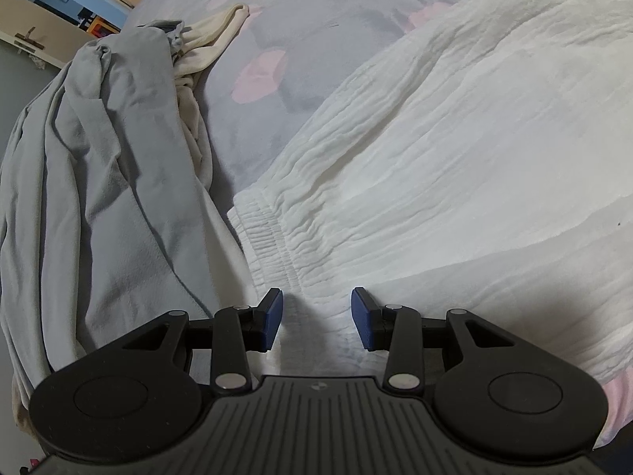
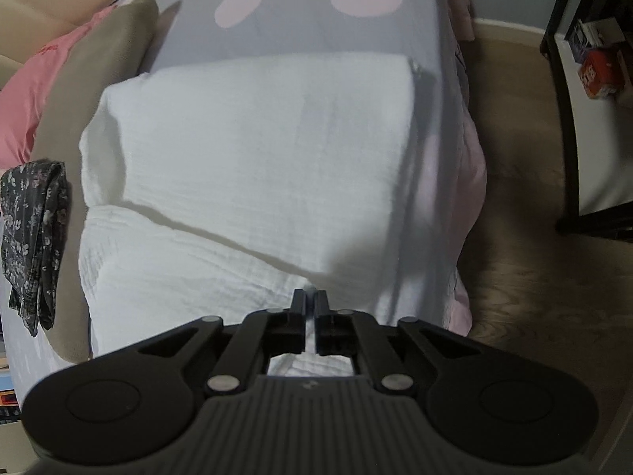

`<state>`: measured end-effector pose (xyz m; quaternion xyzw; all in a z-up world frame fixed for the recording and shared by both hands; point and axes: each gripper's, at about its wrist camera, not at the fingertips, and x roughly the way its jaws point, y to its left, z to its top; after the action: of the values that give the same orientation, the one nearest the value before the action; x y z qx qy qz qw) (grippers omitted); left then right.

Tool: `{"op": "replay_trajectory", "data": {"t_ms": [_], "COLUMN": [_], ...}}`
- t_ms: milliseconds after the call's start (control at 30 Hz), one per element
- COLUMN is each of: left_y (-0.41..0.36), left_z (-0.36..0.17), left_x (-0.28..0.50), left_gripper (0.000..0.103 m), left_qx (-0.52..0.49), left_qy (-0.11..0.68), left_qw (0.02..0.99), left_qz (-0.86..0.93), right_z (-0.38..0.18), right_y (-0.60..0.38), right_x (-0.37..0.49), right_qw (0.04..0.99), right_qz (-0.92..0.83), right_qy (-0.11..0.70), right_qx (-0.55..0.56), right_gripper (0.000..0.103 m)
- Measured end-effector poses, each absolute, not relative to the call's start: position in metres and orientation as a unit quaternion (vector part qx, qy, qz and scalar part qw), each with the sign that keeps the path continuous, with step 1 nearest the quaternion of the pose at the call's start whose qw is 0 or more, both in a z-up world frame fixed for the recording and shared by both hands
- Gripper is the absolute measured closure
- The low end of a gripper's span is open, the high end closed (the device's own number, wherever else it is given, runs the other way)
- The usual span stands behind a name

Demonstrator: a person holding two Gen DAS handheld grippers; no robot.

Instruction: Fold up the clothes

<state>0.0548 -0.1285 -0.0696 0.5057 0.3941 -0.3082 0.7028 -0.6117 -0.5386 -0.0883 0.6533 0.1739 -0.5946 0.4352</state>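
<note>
white crinkled garment (image 1: pixel 435 150) spread at bed's (image 1: pixel 300 19) edge, elastic waistband gathered | left gripper (image 1: pixel 316 318) parted, empty | right gripper (image 2: pixel 310 304) narrow gap, grip unclear

A white crinkled garment (image 1: pixel 455 150) lies spread on the bed, its gathered elastic waistband (image 1: pixel 269 233) just ahead of the left jaws. Ahead of the right jaws it is folded over, one layer's edge crossing diagonally.
</note>
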Motion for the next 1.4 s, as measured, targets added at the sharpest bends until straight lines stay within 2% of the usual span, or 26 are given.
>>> {"op": "replay_trajectory", "data": {"t_ms": [67, 167, 267, 467, 500, 533, 567, 733, 900, 1133, 1400], "left_y": [-0.128, -0.127, -0.129, -0.134, -0.134, -0.135, -0.135, -0.136, -0.138, -0.137, -0.132], "left_z": [-0.066, -0.059, -0.052, -0.043, -0.041, -0.039, -0.037, -0.026, -0.014, 0.003, 0.012], "left_x": [0.055, 0.057, 0.058, 0.059, 0.060, 0.061, 0.061, 0.066, 0.066, 0.062, 0.058], "left_gripper": [0.066, 0.066, 0.066, 0.066, 0.066, 0.066, 0.066, 0.066, 0.066, 0.066, 0.066], "left_qx": [0.500, 0.488, 0.476, 0.462, 0.460, 0.457, 0.453, 0.429, 0.394, 0.331, 0.314], "left_qy": [0.391, 0.385, 0.378, 0.365, 0.364, 0.362, 0.361, 0.362, 0.358, 0.373, 0.370], "left_qw": [0.708, 0.720, 0.732, 0.744, 0.746, 0.749, 0.752, 0.762, 0.775, 0.777, 0.776], "left_qz": [-0.309, -0.309, -0.308, -0.315, -0.315, -0.314, -0.315, -0.324, -0.341, -0.384, -0.402], "right_z": [-0.090, -0.096, -0.096, -0.099, -0.101, -0.100, -0.095, -0.056, -0.009, 0.045, 0.075], "right_y": [-0.541, -0.545, -0.543, -0.545, -0.546, -0.546, -0.546, -0.542, -0.533, -0.510, -0.459], "right_x": [-0.611, -0.609, -0.610, -0.602, -0.600, -0.598, -0.598, -0.581, -0.533, -0.426, -0.299], "right_qw": [0.435, 0.440, 0.450, 0.458, 0.457, 0.459, 0.465, 0.525, 0.608, 0.712, 0.784], "right_qz": [-0.598, -0.594, -0.582, -0.579, -0.579, -0.578, -0.578, -0.573, -0.551, -0.484, -0.381], "right_qy": [0.183, 0.181, 0.176, 0.193, 0.201, 0.204, 0.200, 0.171, 0.178, 0.221, 0.269], "right_qx": [0.648, 0.648, 0.655, 0.647, 0.645, 0.643, 0.640, 0.606, 0.542, 0.458, 0.409], "right_gripper": [0.062, 0.063, 0.075, 0.076, 0.088, 0.096, 0.097, 0.098, 0.098, 0.098, 0.098]}}
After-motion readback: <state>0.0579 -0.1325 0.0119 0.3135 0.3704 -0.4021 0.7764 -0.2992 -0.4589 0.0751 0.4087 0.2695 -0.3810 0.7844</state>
